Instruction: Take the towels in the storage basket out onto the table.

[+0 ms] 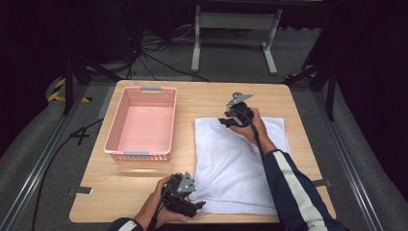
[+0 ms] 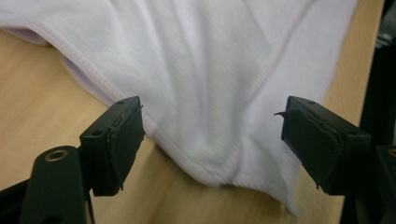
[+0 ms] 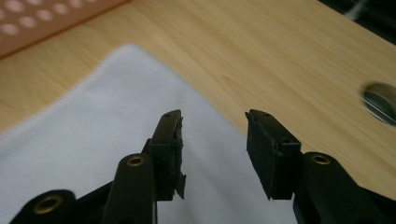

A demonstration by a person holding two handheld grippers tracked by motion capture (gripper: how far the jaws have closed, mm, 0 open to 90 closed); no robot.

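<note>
A white towel (image 1: pixel 235 163) lies spread on the right half of the wooden table (image 1: pixel 202 98), with creases toward its near left corner. My left gripper (image 1: pixel 197 204) sits at that near left corner. In the left gripper view my left gripper (image 2: pixel 212 140) is open, its jaws wide apart on either side of the bunched towel (image 2: pixel 205 70) corner, pads clear of the cloth. My right gripper (image 1: pixel 223 121) hovers over the towel's far edge near its far left corner. In the right gripper view my right gripper (image 3: pixel 212 140) is open above the towel (image 3: pixel 93 130), nothing between the jaws.
A pink perforated basket (image 1: pixel 113 126) stands on the left half of the table, its wall visible in the right gripper view as the basket (image 3: pixel 37 18). A round hole (image 3: pixel 380 100) sits in the tabletop. Cables and a desk frame (image 1: pixel 235 29) lie on the floor beyond.
</note>
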